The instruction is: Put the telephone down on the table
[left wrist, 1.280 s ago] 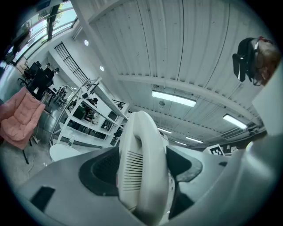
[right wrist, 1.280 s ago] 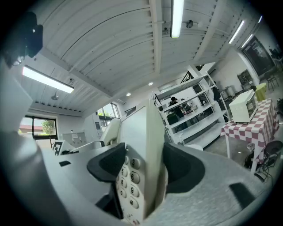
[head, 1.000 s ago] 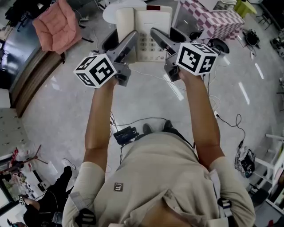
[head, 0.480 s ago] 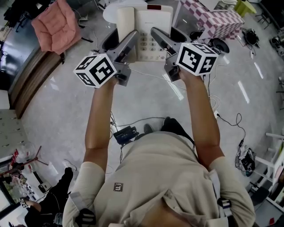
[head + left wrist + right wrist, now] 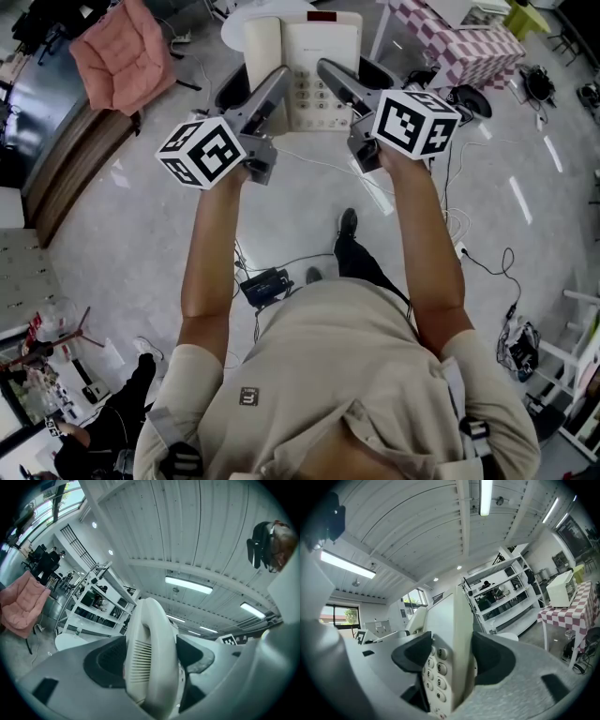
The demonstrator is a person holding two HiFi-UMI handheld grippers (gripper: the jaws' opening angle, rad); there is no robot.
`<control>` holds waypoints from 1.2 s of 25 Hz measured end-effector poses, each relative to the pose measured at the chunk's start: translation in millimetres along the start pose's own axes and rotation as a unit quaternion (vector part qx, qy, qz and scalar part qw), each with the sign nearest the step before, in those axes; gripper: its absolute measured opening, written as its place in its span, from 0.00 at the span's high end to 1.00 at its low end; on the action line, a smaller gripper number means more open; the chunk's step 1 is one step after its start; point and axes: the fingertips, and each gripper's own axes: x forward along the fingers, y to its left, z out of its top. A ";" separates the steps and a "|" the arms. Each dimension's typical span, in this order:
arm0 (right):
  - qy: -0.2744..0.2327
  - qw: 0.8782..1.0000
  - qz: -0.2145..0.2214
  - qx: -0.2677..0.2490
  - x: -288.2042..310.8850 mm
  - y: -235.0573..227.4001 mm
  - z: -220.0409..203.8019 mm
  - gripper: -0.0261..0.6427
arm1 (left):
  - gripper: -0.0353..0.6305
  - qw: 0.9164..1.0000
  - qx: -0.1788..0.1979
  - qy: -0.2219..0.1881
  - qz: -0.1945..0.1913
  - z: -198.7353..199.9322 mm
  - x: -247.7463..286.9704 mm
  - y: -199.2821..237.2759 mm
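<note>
Left tool (image 5: 279, 82) clamps the telephone (image 5: 314, 56) by its handset side, right tool (image 5: 330, 75) by the keypad edge, so it hangs level over the floor (image 5: 309, 192), with the round tabletop (image 5: 232, 26) further ahead.

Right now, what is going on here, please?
A person holds a white telephone in the air with both grippers. The left gripper is shut on the handset side, and the right gripper is shut on the edge by the keypad. The telephone is above the floor, not yet on any table. A round white table shows just beyond it.
</note>
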 end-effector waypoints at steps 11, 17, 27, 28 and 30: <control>0.020 0.999 0.043 0.018 77.8 -65.4 20.0 0.57 | 0.46 0.999 0.010 -0.001 0.047 10.1 71.7 61.5; 0.032 0.998 0.057 0.022 115.8 -112.8 37.2 0.57 | 0.46 0.998 0.007 -0.004 0.065 11.4 124.0 91.6; 0.050 0.995 0.070 0.040 160.9 -179.6 50.9 0.57 | 0.46 0.996 0.010 0.008 0.088 5.4 192.7 128.9; 0.051 0.995 0.070 0.042 167.6 -190.7 54.8 0.57 | 0.46 0.996 0.010 0.009 0.090 5.0 204.7 134.2; 0.050 0.995 0.070 0.044 176.9 -206.0 61.4 0.57 | 0.46 0.996 0.009 0.010 0.092 4.6 222.4 141.6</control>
